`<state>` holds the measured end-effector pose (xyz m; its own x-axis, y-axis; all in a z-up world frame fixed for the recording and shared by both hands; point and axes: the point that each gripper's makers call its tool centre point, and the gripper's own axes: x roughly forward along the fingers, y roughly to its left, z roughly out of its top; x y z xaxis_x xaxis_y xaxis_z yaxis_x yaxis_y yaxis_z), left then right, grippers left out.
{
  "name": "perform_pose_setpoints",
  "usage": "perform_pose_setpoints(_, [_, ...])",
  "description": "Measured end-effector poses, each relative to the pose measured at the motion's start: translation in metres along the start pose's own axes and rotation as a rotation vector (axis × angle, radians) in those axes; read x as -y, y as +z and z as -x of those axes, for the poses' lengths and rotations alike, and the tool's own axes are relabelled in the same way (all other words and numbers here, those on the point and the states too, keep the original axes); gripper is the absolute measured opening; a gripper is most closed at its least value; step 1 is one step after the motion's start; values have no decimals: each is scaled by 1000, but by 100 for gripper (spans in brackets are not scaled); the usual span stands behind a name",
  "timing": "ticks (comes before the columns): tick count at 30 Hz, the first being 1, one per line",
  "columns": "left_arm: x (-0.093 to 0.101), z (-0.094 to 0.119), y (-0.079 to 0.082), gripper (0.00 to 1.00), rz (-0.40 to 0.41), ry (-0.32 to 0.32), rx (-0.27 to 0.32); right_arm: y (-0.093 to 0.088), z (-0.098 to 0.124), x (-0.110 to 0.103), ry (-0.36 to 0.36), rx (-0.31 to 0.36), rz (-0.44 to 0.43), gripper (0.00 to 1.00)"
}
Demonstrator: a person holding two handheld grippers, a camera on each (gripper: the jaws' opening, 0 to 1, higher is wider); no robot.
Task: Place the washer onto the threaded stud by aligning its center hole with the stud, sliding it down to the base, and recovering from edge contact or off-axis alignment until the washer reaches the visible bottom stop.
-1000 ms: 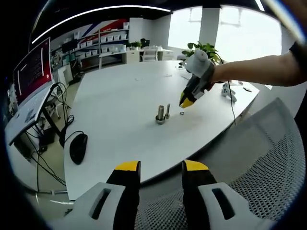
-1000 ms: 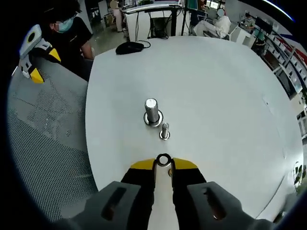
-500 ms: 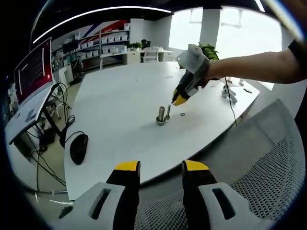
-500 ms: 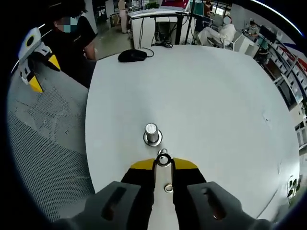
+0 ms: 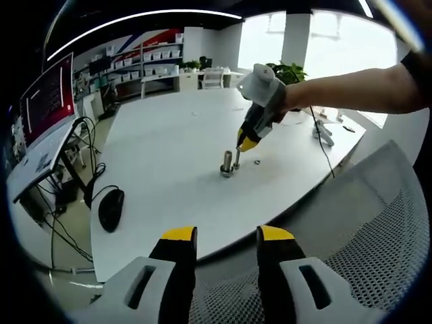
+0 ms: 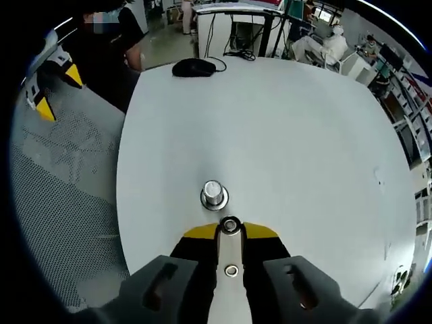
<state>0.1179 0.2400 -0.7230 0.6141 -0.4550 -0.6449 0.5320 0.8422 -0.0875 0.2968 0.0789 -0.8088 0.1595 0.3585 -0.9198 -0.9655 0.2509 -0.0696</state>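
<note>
Right gripper view: right gripper (image 6: 230, 230) pinches the washer (image 6: 230, 225) directly over the stud (image 5: 236, 158), beside a larger bolt (image 6: 214, 192) on the table (image 6: 283, 135). Left gripper (image 5: 227, 244) jaws stand apart, holding nothing.

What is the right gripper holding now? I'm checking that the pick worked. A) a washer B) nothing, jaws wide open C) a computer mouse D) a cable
A: in the right gripper view the right gripper has its yellow-tipped jaws closed on a small metal washer, just short of the large stud on the table.
</note>
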Motion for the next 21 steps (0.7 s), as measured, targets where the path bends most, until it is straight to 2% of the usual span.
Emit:
perform_pose_setpoints(10, [0,0,0,34,0,-1,-2,-6,-11,0,5,-31,21,14])
perform_pose_setpoints(21, [0,0,-1,34,1,-2,-6,-15,-34,-2,19,-77,8,14])
